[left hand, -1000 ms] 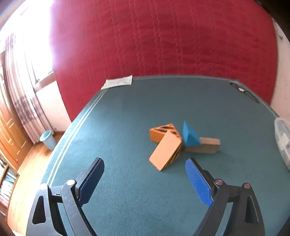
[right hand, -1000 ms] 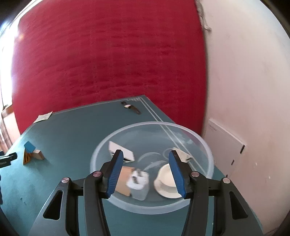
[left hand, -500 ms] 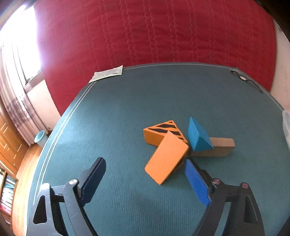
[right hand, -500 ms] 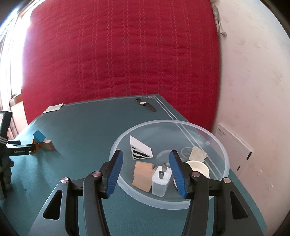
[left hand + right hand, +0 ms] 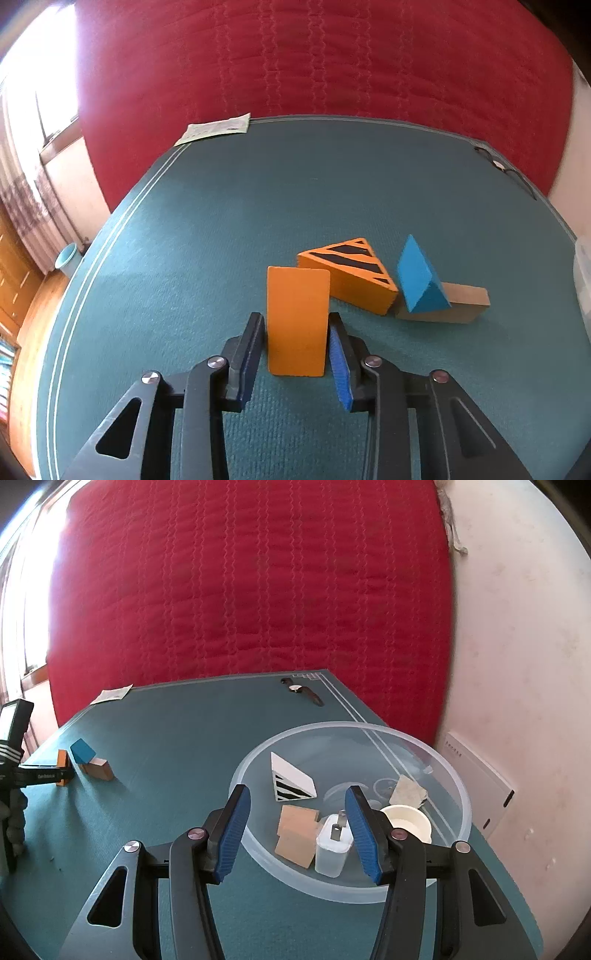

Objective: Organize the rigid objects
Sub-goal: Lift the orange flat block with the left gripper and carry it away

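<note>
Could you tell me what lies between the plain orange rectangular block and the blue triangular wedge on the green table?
The orange wedge with black stripes lies between the plain orange block and blue wedge, seen in the left wrist view.

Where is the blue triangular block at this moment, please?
In the left wrist view, the blue triangular block stands right of centre on the green table, leaning on the plain wooden block, just right of the orange striped wedge.
</note>
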Tool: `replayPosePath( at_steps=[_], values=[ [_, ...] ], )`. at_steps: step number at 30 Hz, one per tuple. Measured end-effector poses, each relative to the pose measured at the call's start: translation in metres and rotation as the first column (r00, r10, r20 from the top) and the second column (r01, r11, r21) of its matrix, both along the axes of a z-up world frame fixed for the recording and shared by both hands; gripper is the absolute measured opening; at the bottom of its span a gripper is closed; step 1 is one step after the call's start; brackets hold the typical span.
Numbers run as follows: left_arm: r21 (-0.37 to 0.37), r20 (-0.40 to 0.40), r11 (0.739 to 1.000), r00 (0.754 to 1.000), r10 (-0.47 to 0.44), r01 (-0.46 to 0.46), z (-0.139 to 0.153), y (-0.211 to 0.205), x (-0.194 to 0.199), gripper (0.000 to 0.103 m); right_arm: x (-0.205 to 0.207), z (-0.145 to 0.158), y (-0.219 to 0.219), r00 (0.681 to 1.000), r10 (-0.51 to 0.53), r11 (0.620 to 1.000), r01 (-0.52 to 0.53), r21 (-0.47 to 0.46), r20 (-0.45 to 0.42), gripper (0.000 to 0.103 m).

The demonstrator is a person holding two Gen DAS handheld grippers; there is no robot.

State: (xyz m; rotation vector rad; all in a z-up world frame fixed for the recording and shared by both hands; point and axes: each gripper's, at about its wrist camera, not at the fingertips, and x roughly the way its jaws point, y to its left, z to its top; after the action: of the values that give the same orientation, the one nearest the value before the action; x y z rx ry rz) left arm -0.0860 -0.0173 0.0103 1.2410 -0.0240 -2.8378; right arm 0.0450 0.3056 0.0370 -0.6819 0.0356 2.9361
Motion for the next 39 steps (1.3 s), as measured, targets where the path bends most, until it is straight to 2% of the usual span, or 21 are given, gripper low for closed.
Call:
replayPosePath(
  at_steps=[6, 14, 39],
  values=[
    [0.051, -0.032, 0.996, 0.997, 0.075, -0.073, 0.003, -0.014, 0.008, 0.032, -0.002, -0.001, -0.001, 1.000, 0.001, 1.000, -0.001, 0.001, 0.004, 0.055],
    [0.082, -0.065, 0.990, 0.991, 0.120, -0.115, 0.007, -0.023, 0.015, 0.032, 0.002, 0.001, -0.007, 1.000, 0.000, 1.000, 0.001, 0.028, -0.016, 0.055],
    [0.098, -0.084, 0.988, 0.988, 0.130, -0.121, 0.008, -0.031, 0.016, 0.032, -0.001, 0.001, -0.008, 1.000, 0.015, 1.000, -0.015, 0.022, -0.001, 0.055]
  ],
)
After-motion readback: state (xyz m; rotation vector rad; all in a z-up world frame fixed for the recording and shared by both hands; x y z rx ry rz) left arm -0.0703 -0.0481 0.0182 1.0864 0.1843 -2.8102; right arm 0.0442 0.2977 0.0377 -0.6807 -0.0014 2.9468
